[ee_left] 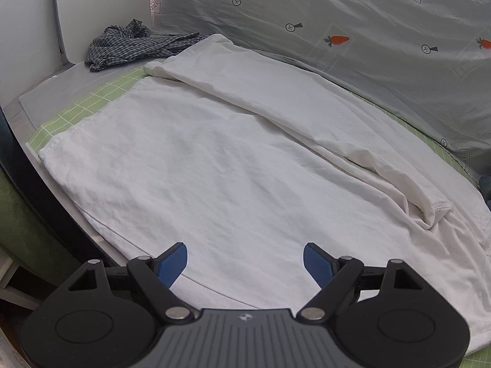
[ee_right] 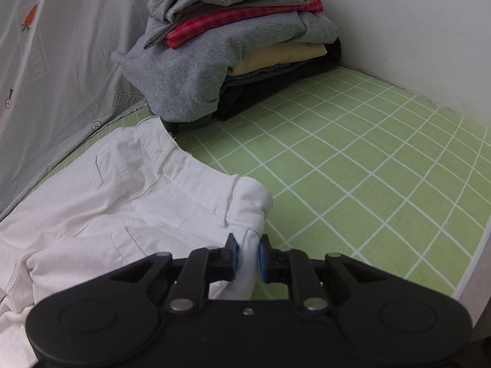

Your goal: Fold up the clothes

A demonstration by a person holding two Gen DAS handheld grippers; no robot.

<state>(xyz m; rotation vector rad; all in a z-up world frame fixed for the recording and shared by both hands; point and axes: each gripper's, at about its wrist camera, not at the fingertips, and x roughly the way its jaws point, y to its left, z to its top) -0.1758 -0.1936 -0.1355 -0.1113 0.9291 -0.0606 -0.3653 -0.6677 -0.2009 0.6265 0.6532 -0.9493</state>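
The green mat (ee_right: 353,165) holds white pants (ee_left: 233,165), spread flat. The right claw (ee_right: 248,257) pinches their waist corner; the left claw (ee_left: 245,260) hangs wide open, holding nothing – one small pinch could slip, so the fold sags

- Left gripper (ee_left: 245,263): black linkage arms, silver pivot pins, blue ribbed pads, grey ridged body with a small logo.
- Right gripper (ee_right: 247,256): black, silver pins, blue pads.
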